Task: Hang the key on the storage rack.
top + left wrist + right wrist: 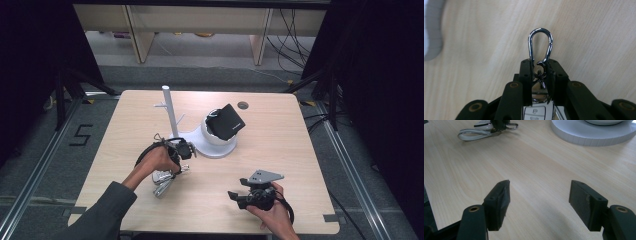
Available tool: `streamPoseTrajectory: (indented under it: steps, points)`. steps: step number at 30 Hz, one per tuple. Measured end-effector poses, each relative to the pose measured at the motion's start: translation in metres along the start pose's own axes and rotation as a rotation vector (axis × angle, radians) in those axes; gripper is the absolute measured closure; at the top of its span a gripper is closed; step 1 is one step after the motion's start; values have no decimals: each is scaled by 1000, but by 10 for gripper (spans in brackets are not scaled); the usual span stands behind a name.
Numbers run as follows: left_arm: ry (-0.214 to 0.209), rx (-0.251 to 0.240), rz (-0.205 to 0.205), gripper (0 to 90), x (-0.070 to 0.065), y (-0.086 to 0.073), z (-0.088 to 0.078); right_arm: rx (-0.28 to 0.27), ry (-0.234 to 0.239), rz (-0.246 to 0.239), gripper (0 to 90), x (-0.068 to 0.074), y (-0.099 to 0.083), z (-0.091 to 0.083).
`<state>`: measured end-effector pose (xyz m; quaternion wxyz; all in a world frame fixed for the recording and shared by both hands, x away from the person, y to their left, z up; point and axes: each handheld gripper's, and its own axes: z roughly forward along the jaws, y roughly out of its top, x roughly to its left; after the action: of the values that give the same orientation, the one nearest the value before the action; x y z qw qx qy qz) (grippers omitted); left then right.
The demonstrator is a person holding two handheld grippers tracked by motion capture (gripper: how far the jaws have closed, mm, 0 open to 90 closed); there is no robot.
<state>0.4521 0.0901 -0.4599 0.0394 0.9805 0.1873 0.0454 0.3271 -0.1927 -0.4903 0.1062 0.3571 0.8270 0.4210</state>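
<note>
My left gripper (540, 67) is shut on the base of a silver carabiner clip (540, 29), whose loop sticks out past the fingertips over the wooden table. Behind the clip, between the jaws, is a car key fob (536, 111) with buttons. In the high view the left gripper (181, 162) is just left of the white hook stand (169, 110), with the silver key (162, 184) under the hand. My right gripper (232, 195) rests near the front edge, open with nothing between its jaws (539, 195). In the right gripper view, the key (474, 135) lies far off at the upper left.
The stand's round white base (200, 146) carries a white bowl (215, 137) with a black wallet (227, 121) propped on it. The base rim (594, 132) lies ahead of my right gripper and beside my left one (431, 37). A small round hole (243, 105) is near the table's far edge.
</note>
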Motion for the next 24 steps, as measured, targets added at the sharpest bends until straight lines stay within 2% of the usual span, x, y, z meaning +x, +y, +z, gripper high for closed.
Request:
streamPoseTrajectory:
  steps: [3, 7, 8, 9, 12, 14, 15, 17, 19, 20, 22, 24]
  points:
    - [13, -49, -22, 749, 4, -5, -11, 1, 2, 2, 343, 0, 0, 0]
    - [14, -65, -35, 750, 7, -12, -24, 5, 2, 0, 343, 0, 0, 0]
    - [26, -78, -42, 751, 9, -14, -29, 4, 0, 1, 343, 0, 0, 1]
    - [28, -83, -52, 751, 10, -17, -33, 9, 2, 26, 343, 1, 0, 1]
    - [40, -82, -59, 751, 14, -24, -49, 12, 3, 2, 343, -1, -1, 1]
    - [51, -111, -78, 751, 17, -30, -59, 4, 5, 15, 343, 0, -1, 2]
    - [44, -107, -82, 751, 18, -33, -62, 5, 3, 15, 343, 0, -1, 2]
    - [66, -105, -98, 751, 21, -41, -73, 13, -2, 4, 343, -1, -1, 1]
    - [83, -103, -110, 751, 23, -45, -82, 24, 3, 29, 343, 1, -1, 1]
    - [85, -104, -112, 751, 25, -47, -87, 15, 1, 8, 343, 0, -1, 2]
    - [104, -112, -124, 751, 26, -51, -96, 17, -1, 1, 343, -1, -1, 2]
    - [105, -112, -131, 751, 28, -53, -105, 28, 3, 4, 342, -1, -1, 3]
